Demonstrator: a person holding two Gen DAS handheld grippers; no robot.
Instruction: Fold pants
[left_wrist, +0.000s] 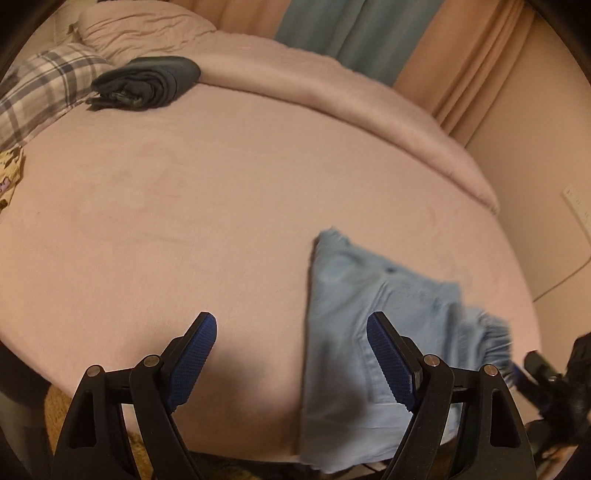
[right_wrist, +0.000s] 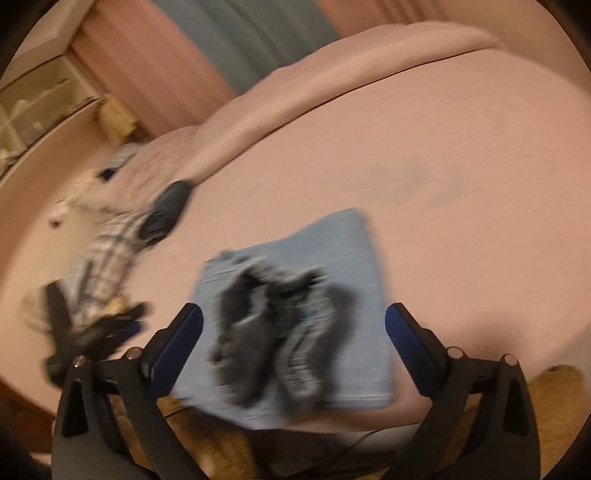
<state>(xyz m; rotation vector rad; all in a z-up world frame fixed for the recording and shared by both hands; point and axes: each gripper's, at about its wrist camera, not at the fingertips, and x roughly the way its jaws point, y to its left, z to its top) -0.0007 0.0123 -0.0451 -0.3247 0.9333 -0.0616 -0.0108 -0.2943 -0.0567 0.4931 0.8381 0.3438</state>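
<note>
Nearest in the left wrist view, the left gripper (left_wrist: 291, 328) stands with its jaws apart and nothing between them; its right blue pad sits in front of the pale blue pants (left_wrist: 369, 295), which lie folded at the near edge of the pink bed (left_wrist: 184, 221), their lower end cut off below the mattress edge. At the right border a dark shape is only partly in frame and too blurred to name. In the right wrist view the right gripper (right_wrist: 293, 321) is also spread wide, empty, with the pants (right_wrist: 354, 251) lying between and beyond its fingers; a blurred grey mass (right_wrist: 273, 332) lies over them, and motion smear keeps it from being identified. Farther back, a dark rolled garment (left_wrist: 147, 83) rests beside a plaid cloth (left_wrist: 40, 92), whose left part is cut off. Beyond them lie a bunched pink duvet (left_wrist: 332, 99), a pillow (left_wrist: 140, 26) and curtains (left_wrist: 354, 33).
</note>
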